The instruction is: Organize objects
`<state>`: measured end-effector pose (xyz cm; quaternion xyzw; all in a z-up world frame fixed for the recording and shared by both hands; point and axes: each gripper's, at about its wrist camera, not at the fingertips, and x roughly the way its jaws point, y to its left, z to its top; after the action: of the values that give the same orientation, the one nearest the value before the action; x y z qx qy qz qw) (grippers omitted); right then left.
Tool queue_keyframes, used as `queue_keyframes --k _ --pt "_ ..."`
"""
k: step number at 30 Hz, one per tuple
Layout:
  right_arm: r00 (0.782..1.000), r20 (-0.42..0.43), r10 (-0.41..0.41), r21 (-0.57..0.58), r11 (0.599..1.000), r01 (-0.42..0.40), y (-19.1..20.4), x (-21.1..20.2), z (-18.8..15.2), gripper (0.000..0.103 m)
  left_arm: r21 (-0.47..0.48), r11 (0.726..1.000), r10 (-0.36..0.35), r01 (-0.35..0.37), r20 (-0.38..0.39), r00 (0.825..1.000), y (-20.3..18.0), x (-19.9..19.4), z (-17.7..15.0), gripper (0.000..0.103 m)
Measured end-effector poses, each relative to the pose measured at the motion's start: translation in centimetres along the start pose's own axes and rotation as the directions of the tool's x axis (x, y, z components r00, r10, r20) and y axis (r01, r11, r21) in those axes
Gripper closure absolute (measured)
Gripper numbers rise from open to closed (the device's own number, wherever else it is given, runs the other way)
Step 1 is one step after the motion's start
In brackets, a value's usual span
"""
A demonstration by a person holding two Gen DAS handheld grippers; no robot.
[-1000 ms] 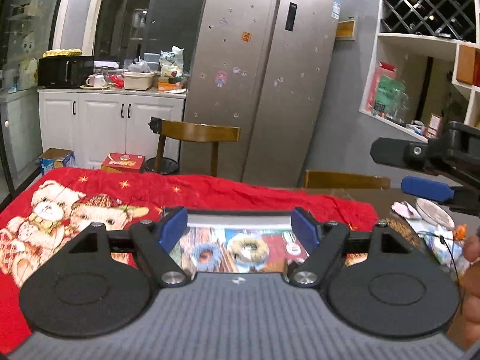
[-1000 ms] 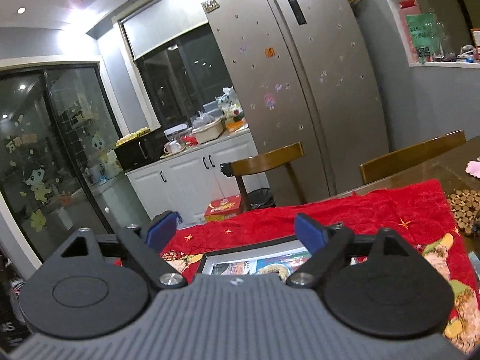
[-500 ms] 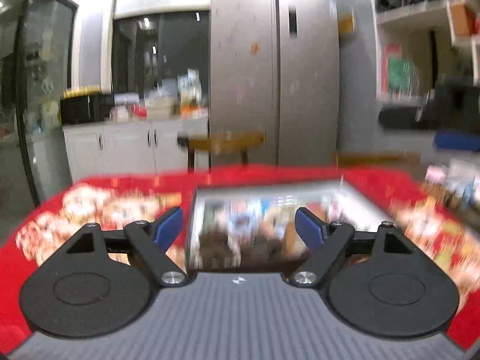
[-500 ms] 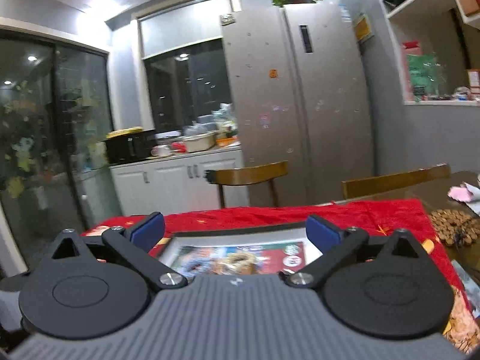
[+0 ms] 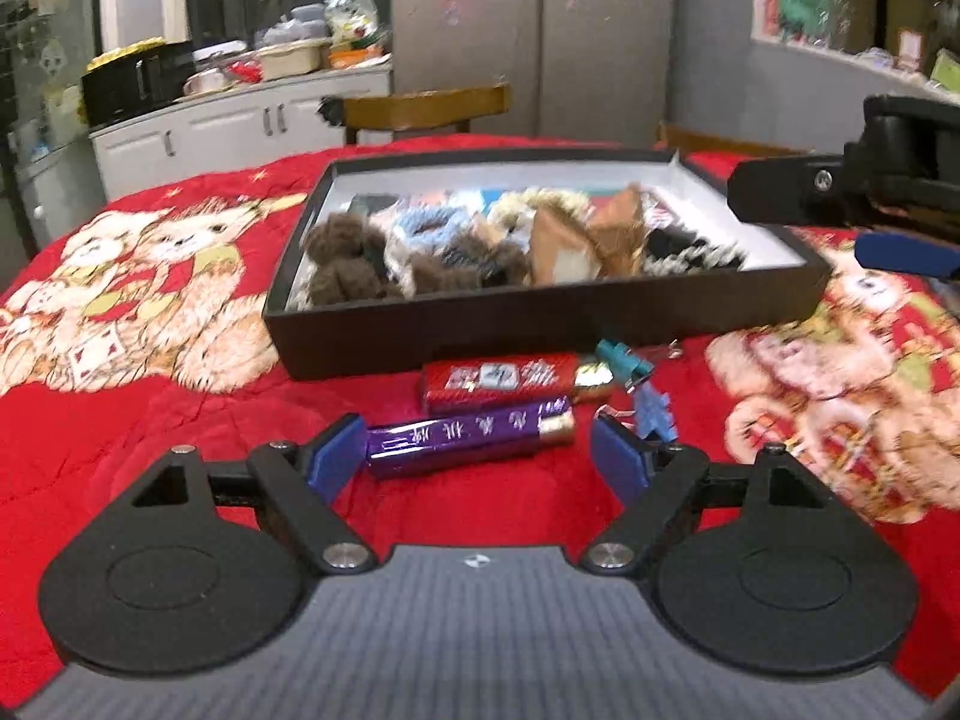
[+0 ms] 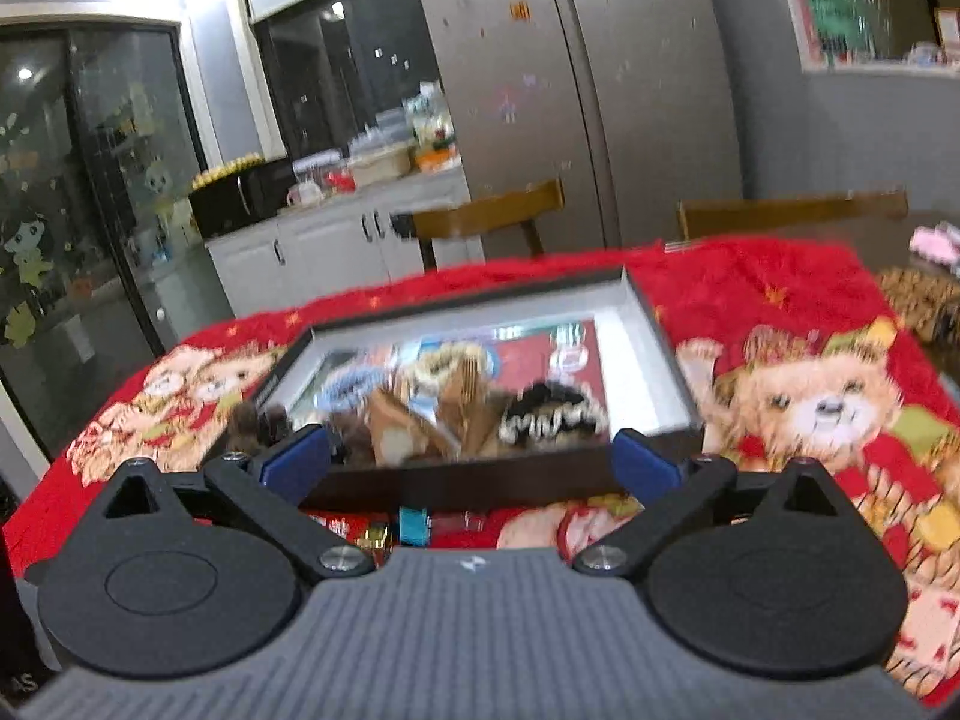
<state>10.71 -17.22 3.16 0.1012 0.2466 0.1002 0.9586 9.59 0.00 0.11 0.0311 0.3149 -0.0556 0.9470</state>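
L gripper point(image 5: 478, 450) open over purple bar point(image 5: 468, 437), R gripper point(image 6: 471, 459) open nr black box point(image 6: 480, 483)

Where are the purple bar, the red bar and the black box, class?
purple bar point(image 5: 468, 438): left wrist view, middle of its wrapper.
red bar point(image 5: 498, 381): left wrist view, middle of its printed top.
black box point(image 5: 540, 324): left wrist view, its near outer wall.

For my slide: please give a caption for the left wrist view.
Open left gripper nears purple bar before the box.

Steel fridge point(image 6: 600, 90), white cabinets point(image 5: 240, 126), wooden chair point(image 5: 420, 105).
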Motion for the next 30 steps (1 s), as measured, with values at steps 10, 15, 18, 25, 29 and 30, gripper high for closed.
queue_keyframes --k 10,15,18,25,29,30 --pt "0.998 -0.061 0.007 0.022 1.000 -0.005 -0.4 1.1 -0.4 0.000 -0.062 0.998 0.017 -0.019 -0.037 0.999 0.7 0.8 0.1 0.015" --pt "0.998 -0.061 -0.010 0.004 1.000 0.010 -0.4 1.2 -0.3 0.000 -0.062 0.997 0.039 -0.040 -0.023 0.999 0.5 0.7 0.0 0.018" --pt "0.998 -0.067 -0.005 0.024 1.000 0.007 -0.8 1.3 -0.2 0.000 -0.062 0.997 0.042 -0.043 -0.022 0.999 0.6 0.6 0.0 0.019" --pt "0.995 -0.102 0.008 0.038 0.999 -0.004 -0.8 2.0 -0.6 0.000 -0.054 0.997 0.049 -0.050 -0.020 0.999 0.5 0.5 -0.1 0.019" --pt "0.993 -0.118 0.018 0.047 0.999 -0.012 -0.9 2.2 -0.8 0.000 -0.052 0.997 0.052 -0.053 -0.019 0.998 0.6 0.5 -0.1 0.019" --pt "0.992 -0.124 0.020 0.050 0.999 -0.014 -0.9 2.3 -0.9 0.000 -0.052 0.997 0.053 -0.054 -0.019 0.998 0.6 0.5 -0.1 0.019"
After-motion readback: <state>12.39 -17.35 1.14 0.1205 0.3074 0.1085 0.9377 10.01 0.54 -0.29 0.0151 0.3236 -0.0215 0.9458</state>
